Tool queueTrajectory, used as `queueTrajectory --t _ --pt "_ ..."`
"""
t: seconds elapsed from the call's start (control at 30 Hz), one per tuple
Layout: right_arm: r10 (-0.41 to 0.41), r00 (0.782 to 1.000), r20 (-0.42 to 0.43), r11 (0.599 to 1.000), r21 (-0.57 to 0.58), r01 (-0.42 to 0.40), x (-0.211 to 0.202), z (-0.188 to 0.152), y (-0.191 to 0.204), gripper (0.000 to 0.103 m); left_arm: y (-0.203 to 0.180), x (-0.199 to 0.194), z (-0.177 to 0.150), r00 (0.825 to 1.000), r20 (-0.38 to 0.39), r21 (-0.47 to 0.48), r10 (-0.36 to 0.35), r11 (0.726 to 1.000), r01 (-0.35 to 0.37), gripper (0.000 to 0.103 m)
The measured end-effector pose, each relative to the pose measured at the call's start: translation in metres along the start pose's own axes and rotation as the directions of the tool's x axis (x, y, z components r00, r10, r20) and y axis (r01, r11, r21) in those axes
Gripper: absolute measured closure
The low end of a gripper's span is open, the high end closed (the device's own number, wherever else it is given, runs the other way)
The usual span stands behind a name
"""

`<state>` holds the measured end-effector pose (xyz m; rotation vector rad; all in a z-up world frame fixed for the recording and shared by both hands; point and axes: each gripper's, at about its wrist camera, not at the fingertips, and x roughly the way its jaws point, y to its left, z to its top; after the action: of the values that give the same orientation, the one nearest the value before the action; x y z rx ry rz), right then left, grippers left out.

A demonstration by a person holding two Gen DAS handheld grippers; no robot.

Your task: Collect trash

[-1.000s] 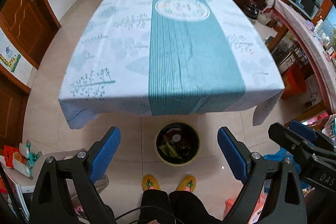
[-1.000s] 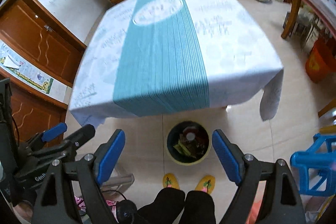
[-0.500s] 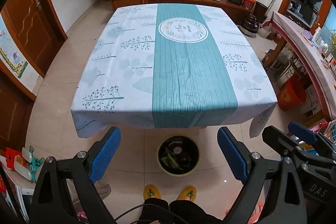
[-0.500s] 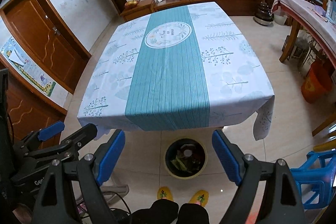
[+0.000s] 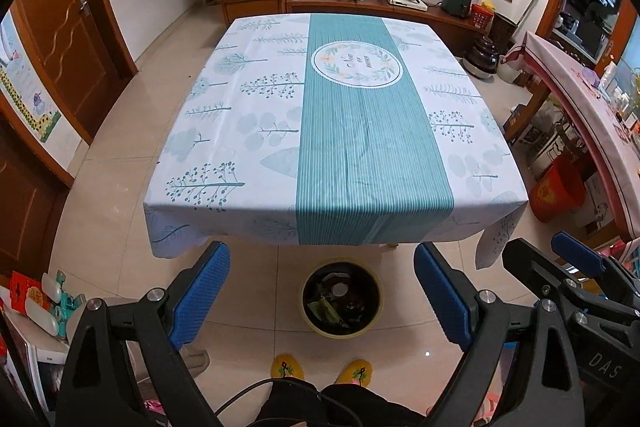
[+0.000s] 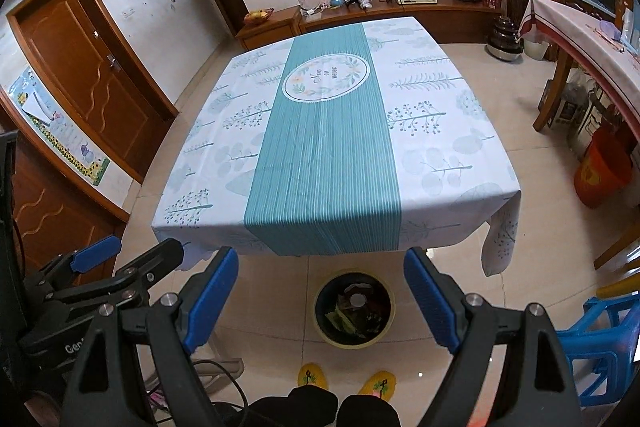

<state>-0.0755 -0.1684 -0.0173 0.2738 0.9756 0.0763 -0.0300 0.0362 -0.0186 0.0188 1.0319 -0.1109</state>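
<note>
A round yellow-rimmed trash bin (image 5: 341,297) (image 6: 354,307) stands on the floor just in front of the table, with wrappers and scraps inside. My left gripper (image 5: 322,293) hangs open above it, blue pads wide apart, nothing between them. My right gripper (image 6: 320,297) is open too and holds nothing; it also shows at the right edge of the left wrist view (image 5: 560,267). The left gripper appears at the left of the right wrist view (image 6: 120,259). The table (image 5: 240,147) (image 6: 440,155) wears a white and teal cloth with no loose items on it.
The person's yellow slippers (image 5: 320,369) stand behind the bin. A blue plastic stool (image 6: 600,343) is at the right, an orange bucket (image 6: 600,175) farther right. Wooden doors (image 6: 92,75) line the left wall; a low cabinet (image 5: 380,7) with clutter runs along the back.
Both grippers rose and tilted up, so the table and bin slid lower in view and the back wall with the television came into sight. Both stayed open.
</note>
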Motion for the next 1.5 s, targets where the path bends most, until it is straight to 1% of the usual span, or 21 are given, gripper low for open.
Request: queueTrajectory --t 0.63,1.5 --pt "-0.006 1.0 0.025 1.0 0.001 0.005 -0.005 0.004 -0.009 0.018 -0.009 0.0 0.006 1.0 0.011 0.008 0.0 1.0 0.0 0.011" --pt "-0.007 1.0 0.025 1.0 0.003 0.007 -0.004 0.005 -0.011 0.018 -0.013 0.003 0.009 1.0 0.009 0.012 0.002 1.0 -0.002 0.011"
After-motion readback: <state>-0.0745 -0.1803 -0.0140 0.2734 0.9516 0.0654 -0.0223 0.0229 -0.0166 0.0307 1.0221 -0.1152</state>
